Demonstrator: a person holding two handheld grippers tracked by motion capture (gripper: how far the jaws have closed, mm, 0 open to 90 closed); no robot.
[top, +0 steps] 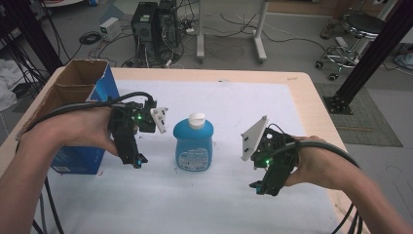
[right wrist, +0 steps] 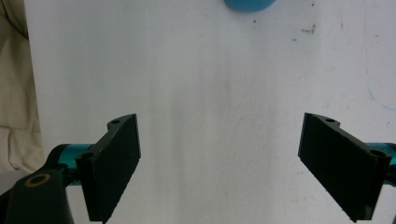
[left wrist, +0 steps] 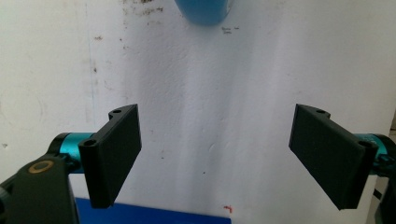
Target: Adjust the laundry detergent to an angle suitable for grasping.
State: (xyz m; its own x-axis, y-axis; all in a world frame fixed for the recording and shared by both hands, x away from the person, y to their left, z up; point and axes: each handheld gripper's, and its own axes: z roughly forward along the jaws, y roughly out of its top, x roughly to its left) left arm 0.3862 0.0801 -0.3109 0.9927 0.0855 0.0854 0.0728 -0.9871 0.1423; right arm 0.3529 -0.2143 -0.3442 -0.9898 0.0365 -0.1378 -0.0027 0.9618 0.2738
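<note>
The blue bottle [top: 194, 145] stands upright on the white mat [top: 234, 112], seemingly untouched. Left gripper [top: 138, 161] and right gripper [top: 257, 187] flank the bottle, both wide open, holding nothing.

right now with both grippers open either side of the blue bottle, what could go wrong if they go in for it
The blue bottle stands upright and free between the left gripper and right gripper; a one-sided push could tip it over. Its rounded body may slip between flat jaws. The blue cardboard box sits close behind the left hand, so pulling that arm back might bump it.
</note>
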